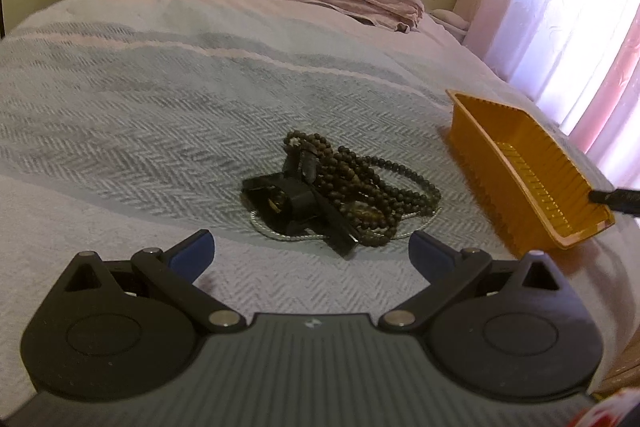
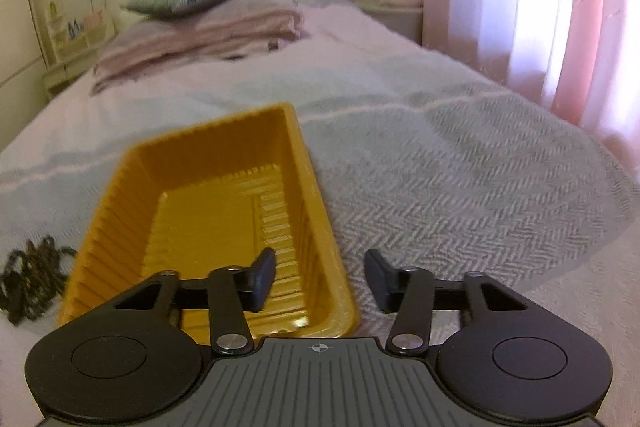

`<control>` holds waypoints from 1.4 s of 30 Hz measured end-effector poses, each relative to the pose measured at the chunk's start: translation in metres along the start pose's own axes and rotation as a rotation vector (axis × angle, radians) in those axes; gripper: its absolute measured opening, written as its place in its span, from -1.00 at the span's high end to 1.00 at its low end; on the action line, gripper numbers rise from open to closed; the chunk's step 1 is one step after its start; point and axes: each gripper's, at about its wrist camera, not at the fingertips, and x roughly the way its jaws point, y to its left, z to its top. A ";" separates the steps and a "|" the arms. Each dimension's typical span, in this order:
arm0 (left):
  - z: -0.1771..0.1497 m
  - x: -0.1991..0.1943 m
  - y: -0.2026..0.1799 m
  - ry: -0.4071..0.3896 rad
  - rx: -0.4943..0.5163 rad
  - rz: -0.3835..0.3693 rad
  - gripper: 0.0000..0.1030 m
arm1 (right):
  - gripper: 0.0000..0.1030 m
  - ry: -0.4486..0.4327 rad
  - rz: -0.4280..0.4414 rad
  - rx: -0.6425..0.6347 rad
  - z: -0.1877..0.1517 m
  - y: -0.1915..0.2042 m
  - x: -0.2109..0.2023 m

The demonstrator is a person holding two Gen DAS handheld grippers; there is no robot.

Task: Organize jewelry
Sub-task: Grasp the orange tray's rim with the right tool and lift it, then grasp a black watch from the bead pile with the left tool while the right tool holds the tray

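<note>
left gripper [image 1: 310,247] spread wide, empty, just short of tangled jewelry pile [image 1: 340,195] on bed [image 1: 120,99]. right gripper [image 2: 320,277] parted, straddling orange tray [image 2: 192,163] rim. tray empty, 0 pieces sorted.

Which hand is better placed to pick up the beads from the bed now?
Left. Its tongs are open and face the bead pile just ahead on the bedspread. The right tongs, also open, straddle the near right rim of the orange tray, with the beads off to their left.
</note>
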 end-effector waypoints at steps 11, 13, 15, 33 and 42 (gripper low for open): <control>0.002 0.019 -0.011 0.021 -0.014 -0.050 -0.99 | 0.52 0.059 0.029 0.012 -0.006 -0.010 0.026; 0.000 0.022 -0.014 0.029 -0.012 -0.053 -0.99 | 0.52 0.063 0.026 0.008 -0.006 -0.010 0.027; -0.002 0.024 -0.016 0.036 -0.008 -0.058 -0.99 | 0.52 0.067 0.022 0.007 -0.005 -0.008 0.027; -0.007 0.025 -0.009 0.047 -0.012 -0.048 -0.99 | 0.62 0.114 0.004 0.056 -0.002 0.001 0.024; -0.003 0.022 0.001 0.037 0.017 -0.048 -0.86 | 0.90 0.090 -0.004 0.086 0.006 0.015 0.011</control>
